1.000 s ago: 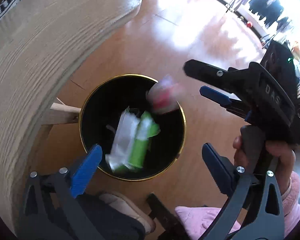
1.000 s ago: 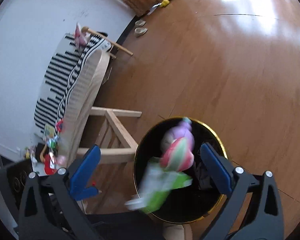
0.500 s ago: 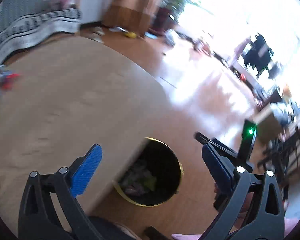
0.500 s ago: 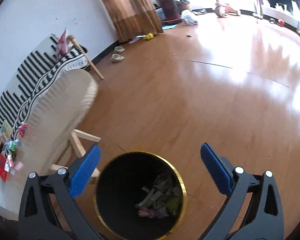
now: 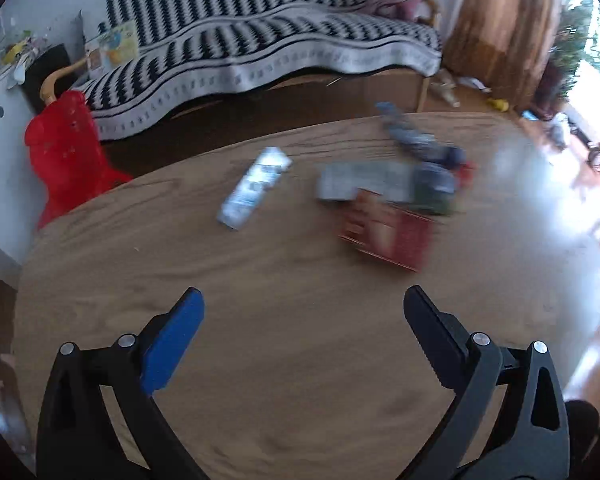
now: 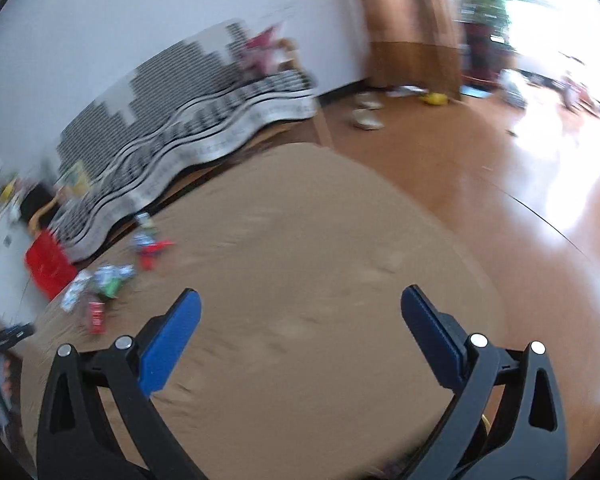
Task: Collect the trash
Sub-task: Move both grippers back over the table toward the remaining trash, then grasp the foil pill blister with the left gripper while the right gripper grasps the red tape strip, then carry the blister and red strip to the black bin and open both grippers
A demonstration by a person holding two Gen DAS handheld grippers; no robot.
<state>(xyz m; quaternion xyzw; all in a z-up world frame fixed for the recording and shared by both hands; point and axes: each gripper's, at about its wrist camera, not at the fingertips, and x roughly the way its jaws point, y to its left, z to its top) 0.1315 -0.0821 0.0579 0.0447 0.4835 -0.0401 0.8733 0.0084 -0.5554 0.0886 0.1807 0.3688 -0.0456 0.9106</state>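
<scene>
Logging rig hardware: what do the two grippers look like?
Both match: the left gripper and right gripper have black triangular cut-out frames with silver rivets and blue pads on the jaws. No cables, markings or sleeves are visible.

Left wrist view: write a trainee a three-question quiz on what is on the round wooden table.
1. True or false: the left tool is clamped on the red rectangular packet.
2. Which lies nearest the red plastic chair? A) the white and blue wrapper B) the red rectangular packet C) the dark crumpled wrapper
3. Fill in: both tools hover with their fingers spread over the round wooden ____.

Key: 1 false, the left tool is open and holds nothing. 2 A. 3 table; the right tool is open too. The items are blurred, so what they are is not sure.
</scene>
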